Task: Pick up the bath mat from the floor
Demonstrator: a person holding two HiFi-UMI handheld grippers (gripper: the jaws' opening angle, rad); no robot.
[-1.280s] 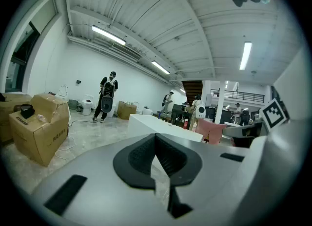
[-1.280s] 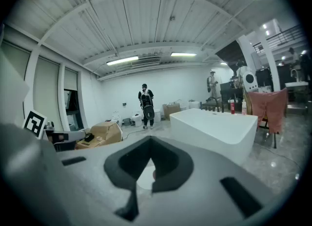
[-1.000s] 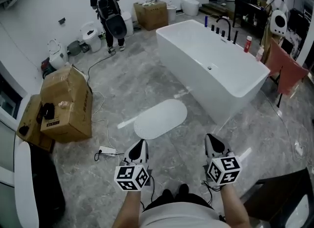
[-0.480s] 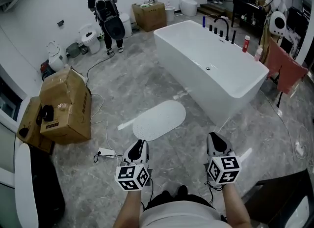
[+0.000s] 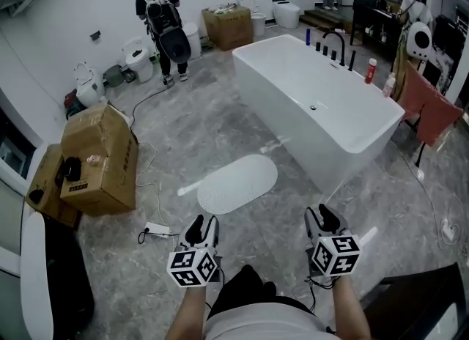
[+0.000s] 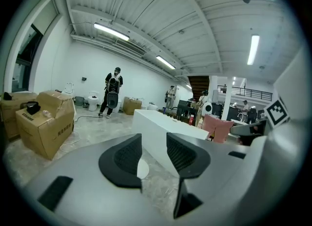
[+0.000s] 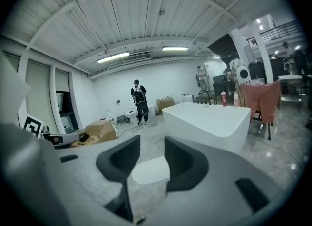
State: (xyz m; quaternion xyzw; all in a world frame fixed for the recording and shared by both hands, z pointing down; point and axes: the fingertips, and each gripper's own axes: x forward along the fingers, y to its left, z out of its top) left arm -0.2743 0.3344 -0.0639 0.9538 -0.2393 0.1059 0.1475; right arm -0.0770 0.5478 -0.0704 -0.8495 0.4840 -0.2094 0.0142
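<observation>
I have not picked up anything yet. The bath mat point(image 5: 239, 183) lies flat on the grey floor point(image 5: 198, 122), in the middle of the head view, just down and left of the big white bathtub point(image 5: 315, 104). No corner of it is lifted (it looks as flat as a pancake).

My left claw point(image 5: 201, 225) is at the bottom of the head view, a little left of the middle. Its jaws have just been opening and now stand about half apart. In the left gripper view I see only floor and a small white bit of the mat through the gap, so this claw holds nothing.

My right claw point(image 5: 322, 217) is at the bottom, a little right of the middle. Its jaws have just been opening too, and they stand about half apart. In the right gripper view the mat shows through the gap, low in the middle of the frame, but it is out on the floor and the pads do not touch it. This claw holds nothing as well.

Both claws sit below the mat in the head view, apart from it. So I think the job is only at its start. Left to do: get down to the mat, close on its edge, and lift it off the floor.
</observation>
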